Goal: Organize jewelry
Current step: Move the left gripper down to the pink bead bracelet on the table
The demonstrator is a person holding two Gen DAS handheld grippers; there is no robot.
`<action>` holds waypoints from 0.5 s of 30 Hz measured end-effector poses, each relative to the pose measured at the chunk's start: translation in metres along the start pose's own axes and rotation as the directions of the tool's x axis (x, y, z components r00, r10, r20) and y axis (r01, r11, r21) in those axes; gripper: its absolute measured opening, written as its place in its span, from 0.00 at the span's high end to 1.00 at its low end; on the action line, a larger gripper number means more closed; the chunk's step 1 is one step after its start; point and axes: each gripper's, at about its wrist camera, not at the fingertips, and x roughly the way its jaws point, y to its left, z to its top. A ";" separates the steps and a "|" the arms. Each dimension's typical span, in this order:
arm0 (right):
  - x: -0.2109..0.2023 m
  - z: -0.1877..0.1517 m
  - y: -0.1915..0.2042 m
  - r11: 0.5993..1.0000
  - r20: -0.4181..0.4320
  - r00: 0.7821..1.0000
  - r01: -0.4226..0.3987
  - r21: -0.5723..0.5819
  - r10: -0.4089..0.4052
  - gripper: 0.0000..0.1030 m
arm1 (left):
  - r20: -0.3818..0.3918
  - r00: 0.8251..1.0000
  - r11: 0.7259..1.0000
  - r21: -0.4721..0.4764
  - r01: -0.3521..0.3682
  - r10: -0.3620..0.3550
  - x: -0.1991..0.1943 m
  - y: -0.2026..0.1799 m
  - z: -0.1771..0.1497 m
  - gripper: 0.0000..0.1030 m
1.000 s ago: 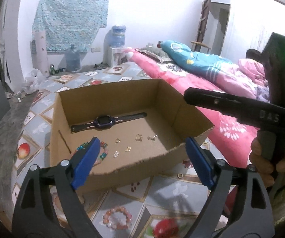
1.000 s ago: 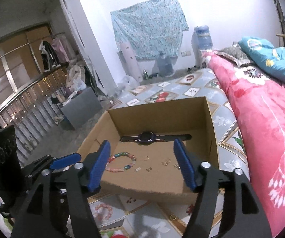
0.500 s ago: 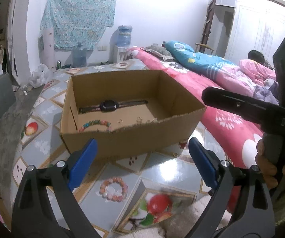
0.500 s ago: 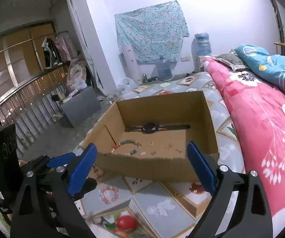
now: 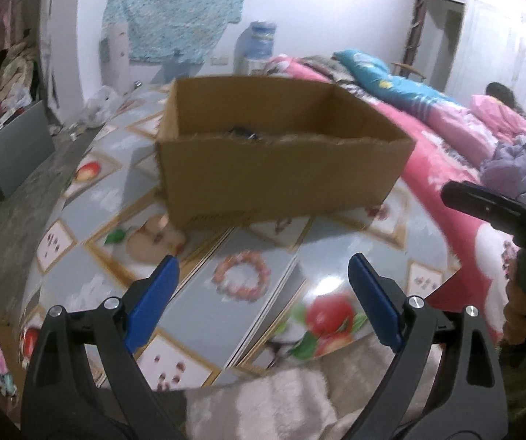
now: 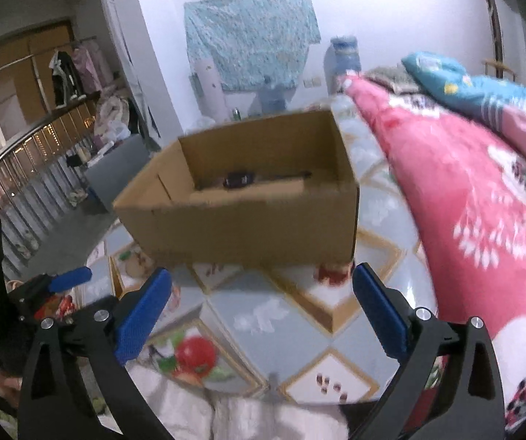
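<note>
Hovering over the patterned floor mat [image 5: 204,315], the left tool [image 5: 263,293] stands spread and empty above a pink bead bracelet [image 5: 242,275]; behind sits the cardboard box [image 5: 281,179]; the right tool [image 6: 263,311], empty, is widening beside the pink bed [image 6: 482,220].

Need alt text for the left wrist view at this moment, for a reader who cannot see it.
A pink bead bracelet lies on the fruit-patterned floor mat, framed between the wide-open, empty jaws of the left gripper. Beyond it stands an open cardboard box beside a pink floral bedspread; the right gripper shows at the right edge.
</note>
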 end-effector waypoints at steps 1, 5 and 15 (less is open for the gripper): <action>0.006 -0.005 -0.001 1.000 -0.027 1.000 0.000 -0.003 0.000 0.06 | -0.007 1.000 1.000 -0.003 -0.008 0.008 0.001 0.002 -0.003 0.13; 0.020 -0.019 0.003 1.000 -0.085 0.996 -0.007 -0.023 0.005 0.06 | -0.030 0.999 1.000 0.009 -0.029 0.029 0.009 0.008 -0.015 0.13; 0.044 -0.021 0.008 0.998 -0.139 0.989 -0.047 -0.032 0.042 0.19 | -0.061 0.998 0.993 0.112 0.033 -0.027 0.047 -0.007 -0.009 0.53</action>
